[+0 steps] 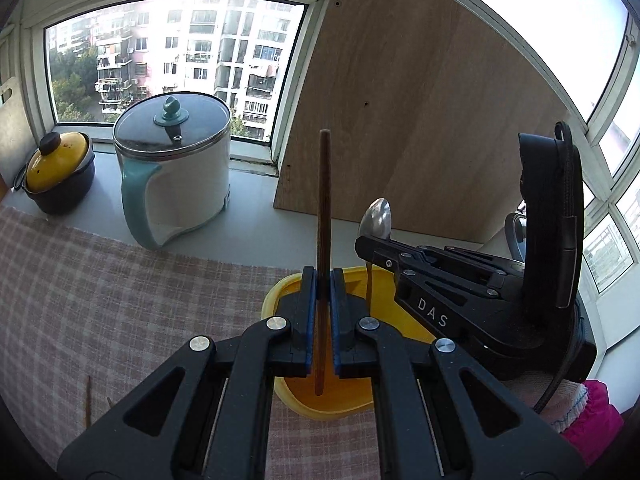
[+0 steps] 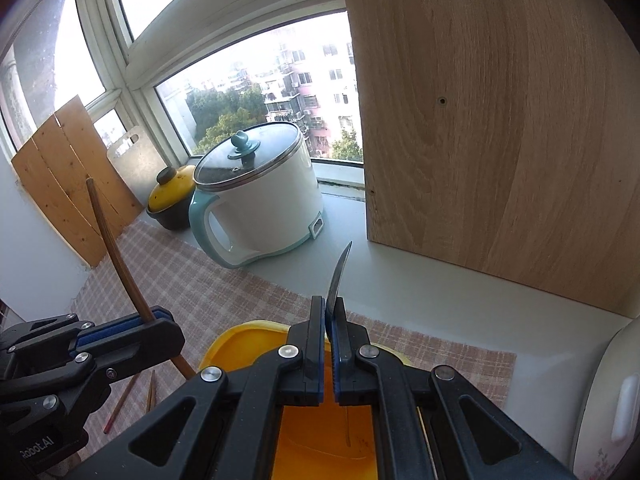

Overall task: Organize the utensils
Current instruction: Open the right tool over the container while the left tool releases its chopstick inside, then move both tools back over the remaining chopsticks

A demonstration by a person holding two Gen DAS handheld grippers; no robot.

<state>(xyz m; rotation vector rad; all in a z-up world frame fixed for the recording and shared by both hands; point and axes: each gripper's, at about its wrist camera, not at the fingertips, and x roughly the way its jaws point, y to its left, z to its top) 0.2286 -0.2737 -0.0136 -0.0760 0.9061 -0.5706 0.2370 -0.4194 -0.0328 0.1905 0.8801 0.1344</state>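
Left wrist view: left tool (image 1: 324,312) pinches chopstick (image 1: 323,200), right tool (image 1: 370,254) pinches half-hidden spoon (image 1: 376,216).

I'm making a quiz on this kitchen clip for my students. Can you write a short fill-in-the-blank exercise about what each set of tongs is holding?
1. The left tongs are shut on a wooden ____.
2. The right tongs are shut on a metal ____.
3. Both utensils hang over a ____ container.
4. The white pot on the windowsill has a ____ handle.

Missing words: chopstick; spoon; yellow; teal
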